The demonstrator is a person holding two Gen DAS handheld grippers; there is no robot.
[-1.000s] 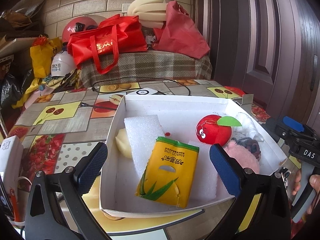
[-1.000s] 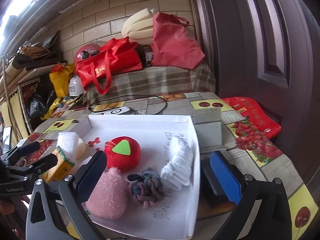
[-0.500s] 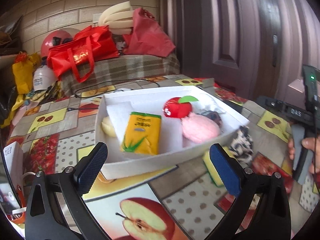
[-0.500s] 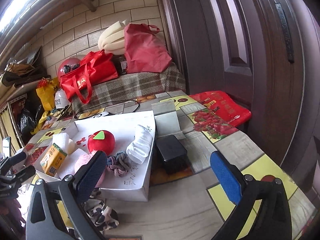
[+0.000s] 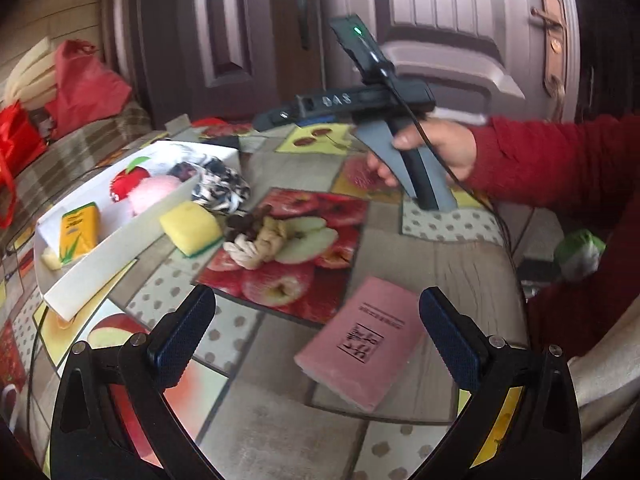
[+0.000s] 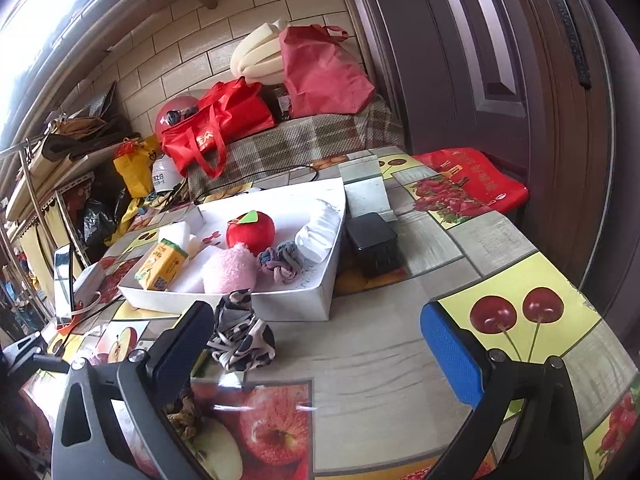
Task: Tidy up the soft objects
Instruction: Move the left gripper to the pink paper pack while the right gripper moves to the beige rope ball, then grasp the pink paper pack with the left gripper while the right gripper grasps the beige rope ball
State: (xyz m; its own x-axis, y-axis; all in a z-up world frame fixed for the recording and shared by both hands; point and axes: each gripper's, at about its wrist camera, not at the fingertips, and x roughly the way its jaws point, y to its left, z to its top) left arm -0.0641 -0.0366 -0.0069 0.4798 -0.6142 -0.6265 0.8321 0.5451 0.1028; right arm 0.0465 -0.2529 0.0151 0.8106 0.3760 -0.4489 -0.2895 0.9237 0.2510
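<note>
A white box (image 6: 256,307) holds a red plush apple (image 6: 251,230), a pink fluffy piece (image 6: 229,271), a knotted rope toy (image 6: 282,266), a white cloth roll (image 6: 320,230), a yellow tissue pack (image 6: 162,266) and white foam (image 6: 174,234). Outside it on the table lie a black-and-white cloth (image 5: 219,189), a yellow sponge (image 5: 191,228), a braided rope toy (image 5: 258,241) and a pink tissue pack (image 5: 362,342). My left gripper (image 5: 318,338) hangs open above the pink pack. My right gripper (image 6: 318,350) is open over the table, just right of the black-and-white cloth (image 6: 240,334).
A black box (image 6: 373,244) sits right of the white box. A person's hand (image 5: 434,148) in a red sleeve holds the right gripper's handle. Red bags (image 6: 224,124) and foam pile on a checked bench behind. A brown door (image 6: 500,60) stands at the right.
Both grippers pulled back from the box. The left view swung right and down, now showing the pink pack, sponge and rope toy. The right gripper dropped lower, near the black-and-white cloth.
</note>
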